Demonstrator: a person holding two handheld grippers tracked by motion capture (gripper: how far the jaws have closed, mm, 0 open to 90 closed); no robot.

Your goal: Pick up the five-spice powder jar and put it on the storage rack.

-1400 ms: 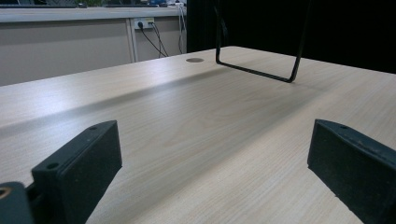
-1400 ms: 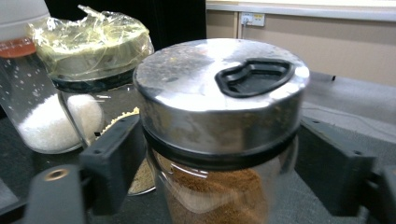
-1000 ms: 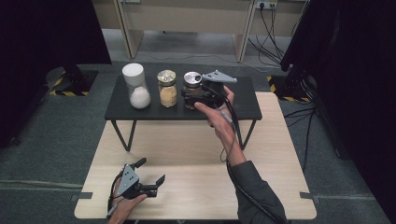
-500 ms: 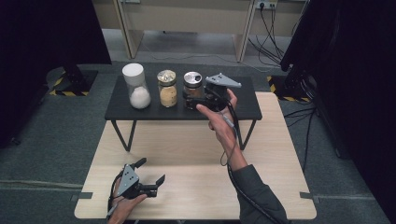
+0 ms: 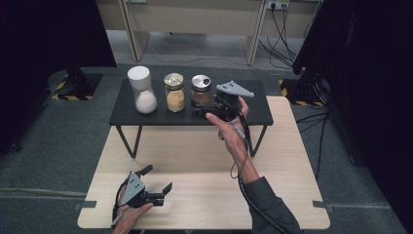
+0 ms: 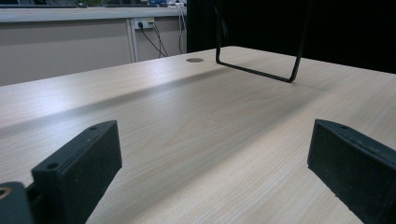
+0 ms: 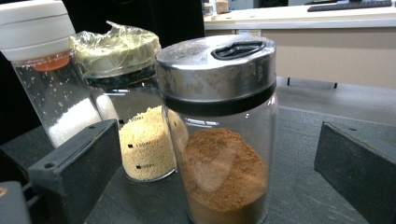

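High view: right tool (image 5: 203, 108) up at the black shelf (image 5: 124, 116) that stands on the light wood worktop (image 5: 195, 161); its jaws sit either side of the steel-lidded jar of brown powder (image 5: 200, 90), which stands upright at the right end of a row of three; middle jar (image 5: 174, 92) has yellow grains and a film-covered top, just beside it; the white-capped jar (image 5: 142, 89) with white grains is at the left end; left tool (image 5: 157, 184) lies low on the near-left part of the worktop, well apart from the shelf, jaws spread wide, nothing between them.

Left gripper view: both jaws wide, bare wood worktop (image 6: 201, 130) between them; a black wire leg (image 6: 261, 70) of the shelf stands farther off.

Right gripper view: brown-powder jar (image 7: 219, 126) dead centre between the jaws, standing on the shelf surface (image 7: 299, 154); clear gap on both sides, pads not touching the glass; jaws have just been opening and now stand wide, jar between them but not gripped; yellow-grain jar (image 7: 135, 116) behind and just beside it; white-capped jar (image 7: 51, 70) beyond that.
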